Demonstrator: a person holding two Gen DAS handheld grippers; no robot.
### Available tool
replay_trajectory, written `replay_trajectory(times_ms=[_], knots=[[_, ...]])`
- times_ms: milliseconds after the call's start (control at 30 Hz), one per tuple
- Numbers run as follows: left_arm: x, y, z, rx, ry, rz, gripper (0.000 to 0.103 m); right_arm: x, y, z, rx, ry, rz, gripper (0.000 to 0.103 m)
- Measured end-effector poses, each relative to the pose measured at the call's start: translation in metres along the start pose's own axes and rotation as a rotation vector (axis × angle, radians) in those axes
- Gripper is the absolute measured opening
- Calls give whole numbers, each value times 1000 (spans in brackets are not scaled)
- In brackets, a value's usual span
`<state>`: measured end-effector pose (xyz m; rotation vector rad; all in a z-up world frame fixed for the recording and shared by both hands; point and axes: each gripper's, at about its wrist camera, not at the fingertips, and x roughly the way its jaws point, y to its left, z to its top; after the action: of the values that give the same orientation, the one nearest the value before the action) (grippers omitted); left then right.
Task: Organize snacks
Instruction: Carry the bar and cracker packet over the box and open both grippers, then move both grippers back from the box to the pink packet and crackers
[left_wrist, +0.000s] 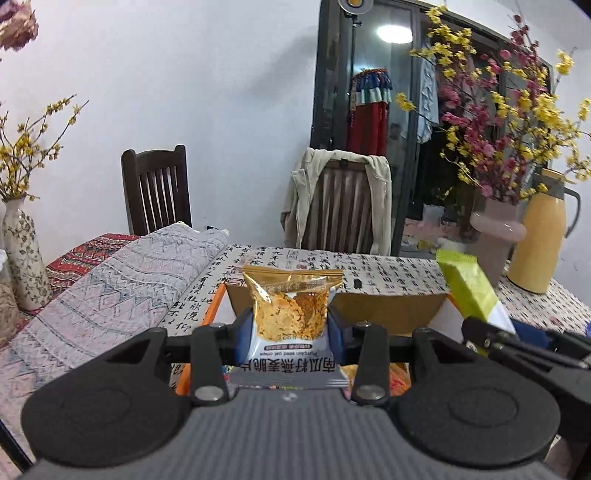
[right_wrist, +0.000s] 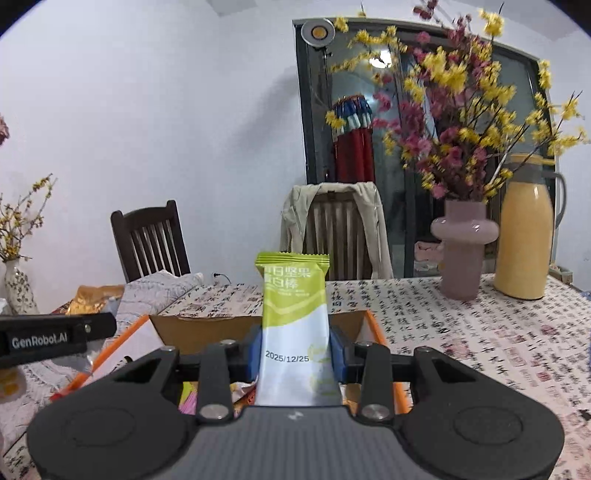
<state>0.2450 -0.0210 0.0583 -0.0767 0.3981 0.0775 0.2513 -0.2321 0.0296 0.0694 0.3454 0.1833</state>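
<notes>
My left gripper is shut on a gold and white oat crisp packet, which stands upright between the blue pads. My right gripper is shut on a green and white nut bar packet, also upright. Both hang above an open cardboard box with orange edges; more snack packets lie in it below the grippers, mostly hidden. In the left wrist view the green bar and the right gripper show at the right. The gold packet shows at the left in the right wrist view.
The table wears a calligraphy-print cloth. A pink vase with flowers and a yellow flask stand at the back right. A folded patterned cloth lies left, beside a floral vase. Two chairs stand behind the table.
</notes>
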Motion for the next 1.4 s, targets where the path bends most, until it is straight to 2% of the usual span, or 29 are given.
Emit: replay_trajectory(times_ms=[167,300,367,433,467,500,533,600,800,1000,1200,1400], knots=[[27,8,-13,-4,22,13,41,23,-2,-16,12,27,26,36],[29,15,-16,-28,27,2,44,31,2,-23,4,44,31,37],[27,16,-17,-34,18,-4,53,33,0,-25,8,60,29,38],[22,16,-18,-40,4,0,81,33,-3,-25,22,60,26,38],[19,17,-18,-44,-7,6,88,32,-4,-25,29,57,25,39],[16,18,-19,-54,-21,11,98,30,-6,-25,39,56,24,52],[14,20,-18,-63,-31,16,103,29,-9,-24,50,52,19,76],[10,22,-17,-81,-44,23,103,24,-12,-24,63,29,-7,102],[7,24,-13,-101,-48,33,103,18,-16,-21,73,15,-7,103],[-21,21,-4,-94,-90,25,103,9,-11,-13,51,16,-11,103],[-51,18,0,-69,-104,-2,103,-20,-2,-7,13,27,9,103],[-74,22,-11,-61,-88,-25,103,-51,-2,-16,-7,51,15,103]])
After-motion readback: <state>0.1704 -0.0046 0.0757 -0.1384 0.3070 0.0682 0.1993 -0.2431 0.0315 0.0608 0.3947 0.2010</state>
